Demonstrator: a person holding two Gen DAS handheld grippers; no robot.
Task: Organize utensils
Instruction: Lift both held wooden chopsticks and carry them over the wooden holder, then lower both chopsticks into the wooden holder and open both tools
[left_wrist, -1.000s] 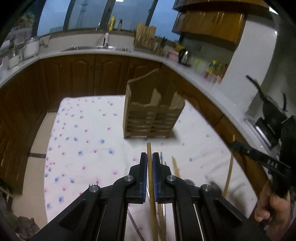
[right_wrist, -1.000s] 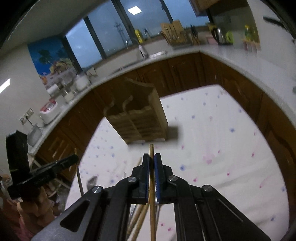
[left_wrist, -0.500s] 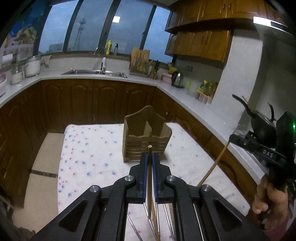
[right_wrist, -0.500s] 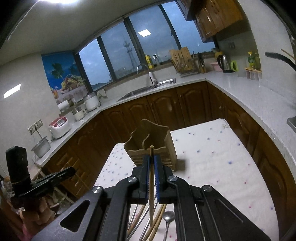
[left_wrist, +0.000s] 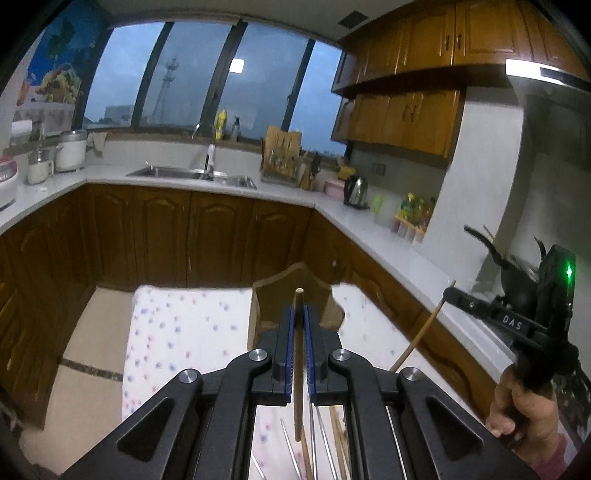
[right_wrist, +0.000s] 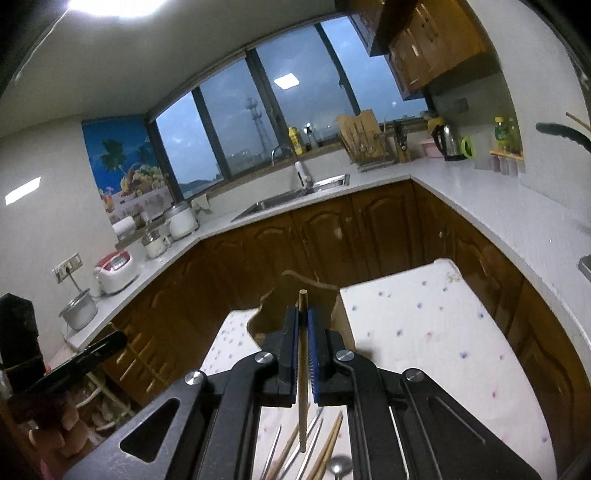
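Dusk-blue light fills the window (left_wrist: 221, 81) across the upper middle of both frames, leaving the kitchen dim and cool-toned. In the right wrist view a ceiling light (right_wrist: 114, 5) burns out to pure white at the upper left, and a square panel glows as a reflection in the glass. In the left wrist view a bright strip under the range hood (left_wrist: 546, 74) glares at the upper right, and a small green lamp (left_wrist: 569, 272) shines at the right edge. Fisheye distortion bows the counter (right_wrist: 480, 199) and cabinets, with black corners. The wooden holder (left_wrist: 295, 295) and the spotted cloth (right_wrist: 424, 332) look soft and smeared; grain shows in the dark cabinet fronts.
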